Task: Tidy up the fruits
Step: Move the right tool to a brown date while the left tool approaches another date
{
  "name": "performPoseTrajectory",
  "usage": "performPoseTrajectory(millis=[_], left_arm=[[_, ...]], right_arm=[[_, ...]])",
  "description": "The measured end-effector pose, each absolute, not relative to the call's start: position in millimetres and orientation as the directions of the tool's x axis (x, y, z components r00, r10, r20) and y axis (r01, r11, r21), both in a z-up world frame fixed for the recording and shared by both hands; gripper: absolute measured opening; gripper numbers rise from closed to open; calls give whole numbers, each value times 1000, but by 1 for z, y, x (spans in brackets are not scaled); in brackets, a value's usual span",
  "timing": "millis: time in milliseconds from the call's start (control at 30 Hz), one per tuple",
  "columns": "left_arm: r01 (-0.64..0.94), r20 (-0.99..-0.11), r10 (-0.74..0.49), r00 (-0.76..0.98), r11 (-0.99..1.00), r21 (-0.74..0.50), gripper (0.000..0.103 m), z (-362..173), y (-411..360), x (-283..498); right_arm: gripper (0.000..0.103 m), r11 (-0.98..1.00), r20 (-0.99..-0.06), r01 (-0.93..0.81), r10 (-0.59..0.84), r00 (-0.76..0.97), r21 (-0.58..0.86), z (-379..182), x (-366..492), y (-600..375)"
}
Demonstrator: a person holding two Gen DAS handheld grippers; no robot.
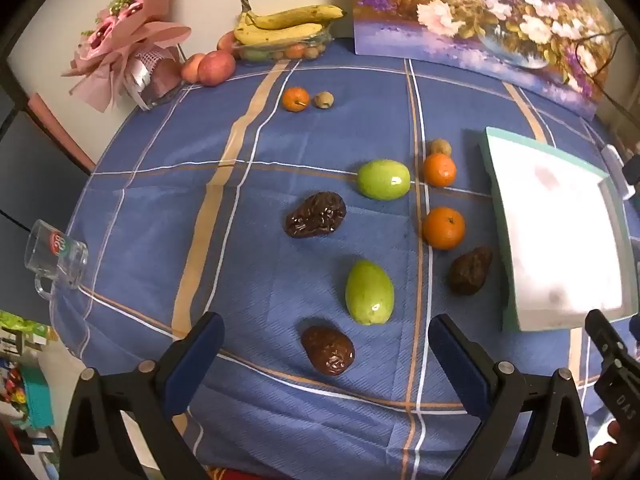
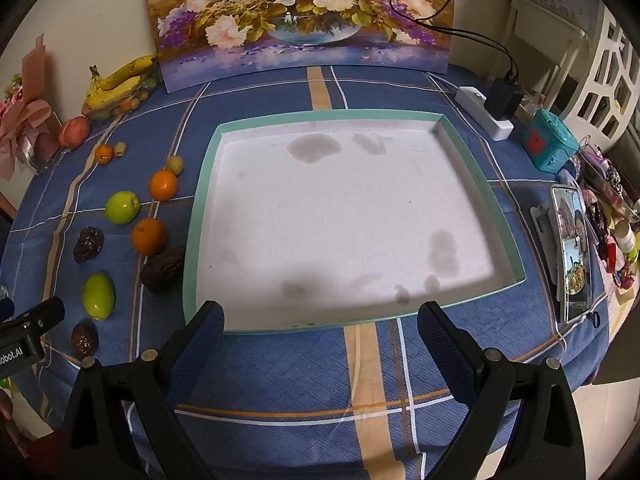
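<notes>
Left gripper (image 1: 326, 354) wide, empty | right gripper (image 2: 320, 334) wide, empty | dark fruit, possibly date (image 1: 328, 350), between left fingers

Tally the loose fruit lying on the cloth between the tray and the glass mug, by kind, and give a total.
Green fruits: 2
Oranges: 3
Dark wrinkled fruits: 3
Small tan fruits: 2
Total: 10

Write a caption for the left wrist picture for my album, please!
Open left gripper hovers over dates, green fruits and oranges on a blue checked tablecloth, beside a white tray.
</notes>
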State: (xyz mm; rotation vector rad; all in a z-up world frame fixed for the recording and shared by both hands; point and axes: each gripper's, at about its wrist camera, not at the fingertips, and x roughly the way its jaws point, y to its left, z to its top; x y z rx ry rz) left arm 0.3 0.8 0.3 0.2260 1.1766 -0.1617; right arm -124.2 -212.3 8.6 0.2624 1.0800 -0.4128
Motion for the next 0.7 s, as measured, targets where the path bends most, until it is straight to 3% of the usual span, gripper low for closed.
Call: performPoseTrajectory(millis=[267, 533, 700], left_arm=[[200, -902, -116, 415, 979, -34, 103, 8, 16, 8], [93, -854, -108, 508, 993, -71, 103, 5, 42, 19], [78, -913, -149, 379, 989, -129, 103, -12, 47, 21]], right_arm=[[98, 905, -871, 423, -174, 460, 43, 16, -119, -211], [98, 910, -801, 399, -156, 578, 111, 27, -107, -206], [98, 915, -823, 371, -85, 562, 158, 27, -90, -201]])
